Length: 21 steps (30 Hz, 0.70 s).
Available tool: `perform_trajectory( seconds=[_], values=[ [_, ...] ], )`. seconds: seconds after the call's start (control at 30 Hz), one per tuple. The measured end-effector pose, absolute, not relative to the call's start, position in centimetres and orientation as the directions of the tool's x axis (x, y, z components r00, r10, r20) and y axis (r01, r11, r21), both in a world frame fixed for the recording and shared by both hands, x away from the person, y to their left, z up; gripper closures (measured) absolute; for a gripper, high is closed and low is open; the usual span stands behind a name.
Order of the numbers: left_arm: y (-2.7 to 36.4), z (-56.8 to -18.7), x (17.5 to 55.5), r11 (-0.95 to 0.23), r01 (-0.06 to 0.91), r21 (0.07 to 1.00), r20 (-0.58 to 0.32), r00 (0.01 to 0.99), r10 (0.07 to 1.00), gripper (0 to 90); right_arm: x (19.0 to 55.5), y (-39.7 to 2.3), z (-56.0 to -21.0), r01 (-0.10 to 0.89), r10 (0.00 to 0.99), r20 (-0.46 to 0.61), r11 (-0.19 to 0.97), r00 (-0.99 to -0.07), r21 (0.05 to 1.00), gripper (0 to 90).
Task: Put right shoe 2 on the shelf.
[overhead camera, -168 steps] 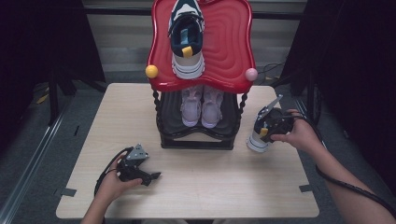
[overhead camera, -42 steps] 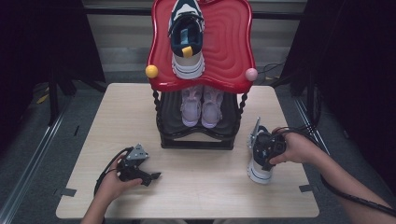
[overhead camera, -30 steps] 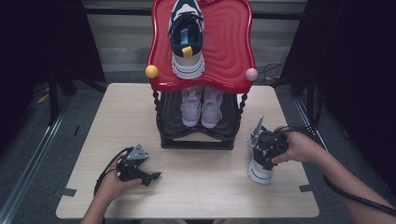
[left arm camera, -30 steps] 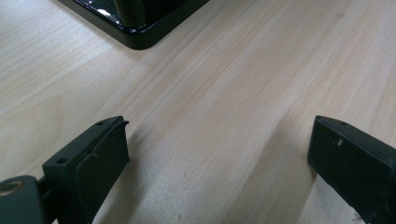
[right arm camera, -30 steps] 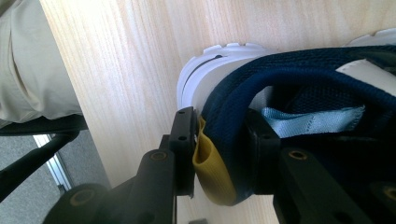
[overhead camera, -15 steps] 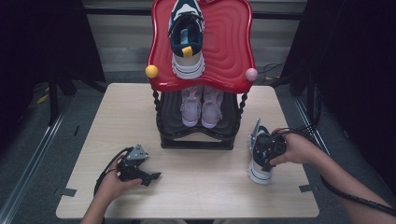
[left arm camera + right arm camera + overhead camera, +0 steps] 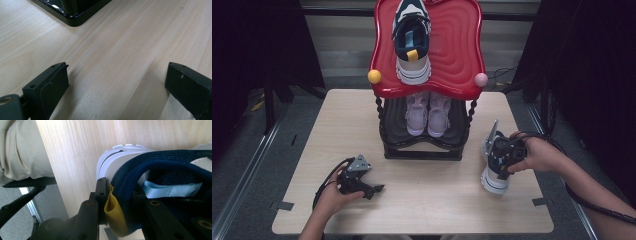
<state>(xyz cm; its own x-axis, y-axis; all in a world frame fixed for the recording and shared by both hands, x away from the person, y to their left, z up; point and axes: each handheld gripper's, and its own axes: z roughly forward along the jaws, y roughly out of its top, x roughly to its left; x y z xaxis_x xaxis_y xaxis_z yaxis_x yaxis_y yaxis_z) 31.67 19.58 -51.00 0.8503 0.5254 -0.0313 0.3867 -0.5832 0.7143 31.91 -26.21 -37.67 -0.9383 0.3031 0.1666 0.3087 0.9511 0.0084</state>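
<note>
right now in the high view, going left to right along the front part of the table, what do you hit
left gripper resting open on the table → black base of the shoe rack → navy and white sneaker with the right gripper clamped on its heel

Table lit evenly, surroundings dark, close-ups soft.

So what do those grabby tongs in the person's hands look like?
Both tongs are black. The left tongs have two flat, blocky black jaws with small screw holes, and a grey three-cornered plate on top. A black cable loops from them. The right tongs are black too, with round bolts along the jaws, and a black cable trails behind. The forearms are bare, with no sleeves.
</note>
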Motion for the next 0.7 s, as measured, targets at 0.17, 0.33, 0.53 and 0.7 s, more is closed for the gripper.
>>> perform_trajectory(
  seconds=[0.17, 0.33, 0.53, 0.7],
  values=[
    [19.6, -51.0, 31.7, -0.583, 0.387, 0.714, -0.032, 0.85, 0.526, 4.5, 31.8, -26.2, -36.3, 0.303, 0.295, 0.164, 0.953, -0.941, 0.024, 73.9],
    [19.6, -51.0, 31.7, -0.585, 0.387, 0.713, -0.032, 0.851, 0.525, 4.5, 31.7, -26.0, -35.0, 0.3, 0.293, 0.153, 0.953, -0.944, 0.028, 73.9],
    [19.6, -51.0, 31.7, -0.585, 0.387, 0.712, -0.032, 0.851, 0.524, 4.5, 31.2, -25.9, -33.0, 0.31, 0.304, 0.146, 0.951, -0.941, 0.017, 73.9],
    [19.6, -51.0, 31.7, -0.585, 0.388, 0.713, -0.033, 0.851, 0.524, 4.4, 31.0, -26.1, -30.7, 0.311, 0.305, 0.133, 0.95, -0.943, 0.027, 73.9]
  ],
)
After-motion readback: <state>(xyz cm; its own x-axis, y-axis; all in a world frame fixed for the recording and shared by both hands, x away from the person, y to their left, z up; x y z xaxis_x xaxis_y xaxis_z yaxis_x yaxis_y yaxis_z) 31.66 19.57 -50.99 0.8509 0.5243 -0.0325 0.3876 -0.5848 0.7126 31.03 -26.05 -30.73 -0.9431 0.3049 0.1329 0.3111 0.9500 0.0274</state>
